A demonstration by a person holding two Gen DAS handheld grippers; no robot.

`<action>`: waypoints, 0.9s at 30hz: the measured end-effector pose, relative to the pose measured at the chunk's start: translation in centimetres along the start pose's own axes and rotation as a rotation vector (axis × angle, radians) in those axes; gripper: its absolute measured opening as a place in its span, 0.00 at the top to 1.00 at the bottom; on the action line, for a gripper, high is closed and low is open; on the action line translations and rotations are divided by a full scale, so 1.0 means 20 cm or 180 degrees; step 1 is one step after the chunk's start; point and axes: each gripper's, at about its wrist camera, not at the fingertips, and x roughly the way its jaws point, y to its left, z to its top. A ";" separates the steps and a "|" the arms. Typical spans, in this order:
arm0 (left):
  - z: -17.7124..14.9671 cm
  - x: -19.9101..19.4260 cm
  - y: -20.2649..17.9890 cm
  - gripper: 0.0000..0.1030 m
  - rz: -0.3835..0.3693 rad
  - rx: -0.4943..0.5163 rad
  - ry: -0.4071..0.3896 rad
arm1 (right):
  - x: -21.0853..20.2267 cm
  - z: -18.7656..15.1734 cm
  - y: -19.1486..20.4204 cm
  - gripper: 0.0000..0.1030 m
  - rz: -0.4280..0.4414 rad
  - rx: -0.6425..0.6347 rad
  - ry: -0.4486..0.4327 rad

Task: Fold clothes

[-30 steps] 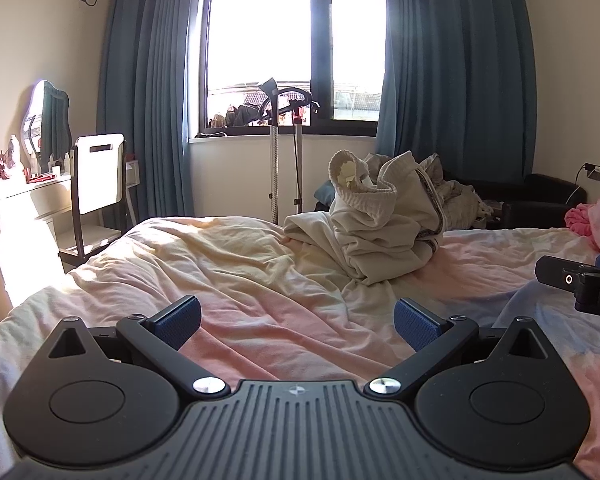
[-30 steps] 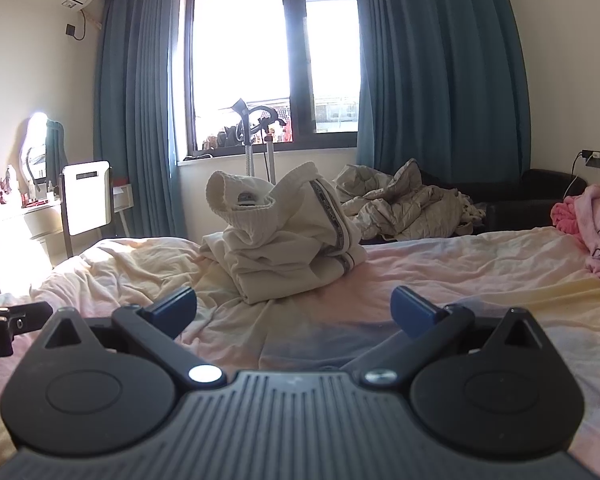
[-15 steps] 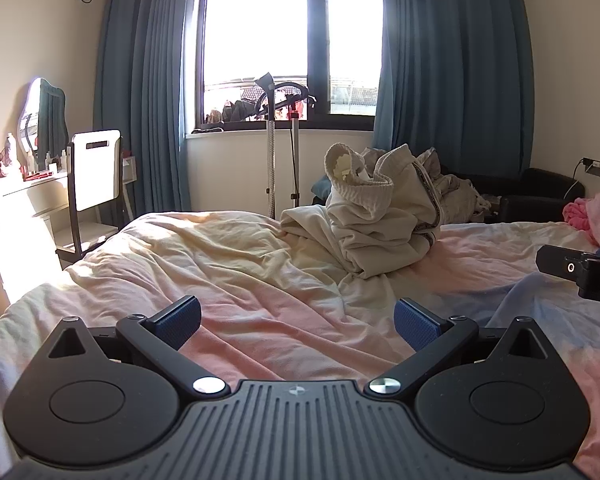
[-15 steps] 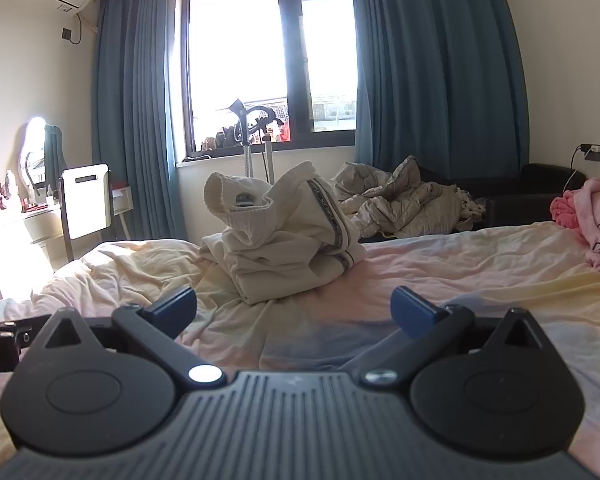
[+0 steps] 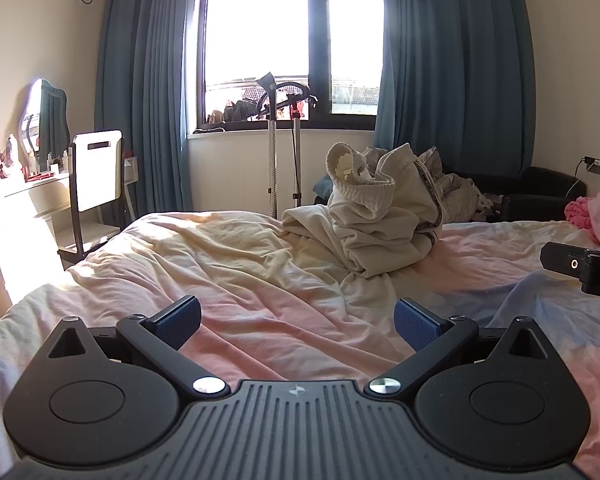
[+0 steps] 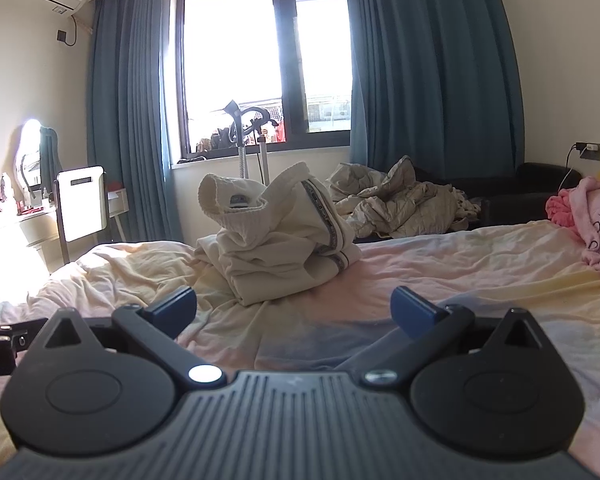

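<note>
A cream sweatshirt (image 5: 380, 220) with a ribbed collar and striped trim lies crumpled in a heap on the bed (image 5: 240, 272), ahead and slightly right in the left wrist view. The same cream sweatshirt (image 6: 284, 244) sits ahead and slightly left in the right wrist view. My left gripper (image 5: 298, 322) is open, low over the sheet, well short of the heap and holding nothing. My right gripper (image 6: 294, 310) is open too, with nothing between its blue pads. Part of the right tool (image 5: 580, 266) shows at the left view's right edge.
A pink garment (image 6: 592, 220) lies at the bed's right side. A rumpled beige quilt (image 6: 400, 204) and a dark sofa (image 6: 536, 188) sit behind the bed. A chair (image 5: 96, 184), dresser and mirror stand at the left; a garment steamer stand (image 5: 276, 148) is by the window.
Both views have risen and tilted slightly, so the sweatshirt sits a bit lower and closer in frame. Both grippers stay open and the heap has not moved.
</note>
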 end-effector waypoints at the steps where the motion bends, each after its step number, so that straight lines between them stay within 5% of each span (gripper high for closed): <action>1: 0.00 0.00 0.00 0.00 0.0001 0.0000 -0.0001 | 0.00 0.00 0.00 0.00 0.0003 -0.0002 0.0003; 27: 0.07 0.09 0.04 0.00 0.0011 -0.0032 0.0064 | 0.01 0.01 -0.02 0.00 -0.0060 0.0065 0.0031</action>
